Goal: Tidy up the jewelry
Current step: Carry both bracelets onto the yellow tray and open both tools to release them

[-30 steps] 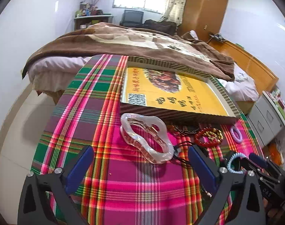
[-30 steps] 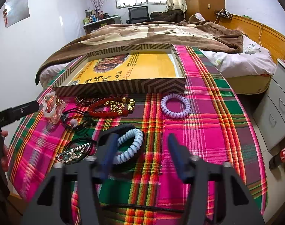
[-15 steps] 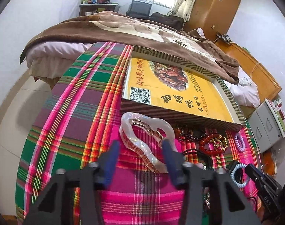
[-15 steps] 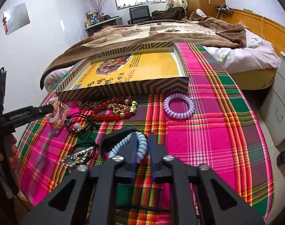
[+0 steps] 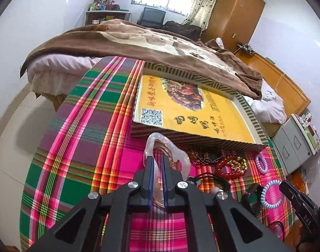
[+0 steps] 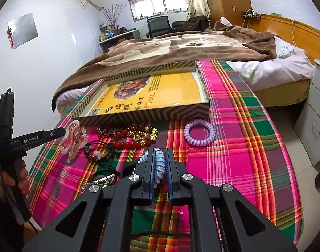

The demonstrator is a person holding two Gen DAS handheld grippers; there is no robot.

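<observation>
My left gripper (image 5: 157, 159) is shut on a clear pink hair claw clip (image 5: 177, 154), held tilted just above the plaid cloth; the clip also shows in the right wrist view (image 6: 74, 139). My right gripper (image 6: 160, 153) is shut on a pale blue spiral hair tie (image 6: 159, 164), which also shows in the left wrist view (image 5: 272, 192). A shallow striped box with a yellow bottom (image 5: 191, 109) (image 6: 151, 96) lies open behind the jewelry. A red and gold bead bracelet (image 6: 139, 137), dark bead strands (image 6: 106, 131) and a purple spiral hair tie (image 6: 199, 133) lie before the box.
Black cords with a white bead (image 6: 99, 153) and a silver piece (image 6: 99, 181) lie left of my right gripper. The plaid-covered table (image 6: 233, 168) stands against a bed with a brown blanket (image 6: 181, 48). Grey drawers (image 6: 315, 126) stand to the right.
Both grippers have closed: the left on the hair claw clip, the right on the blue spiral hair tie. Both items have lifted slightly off the cloth.
</observation>
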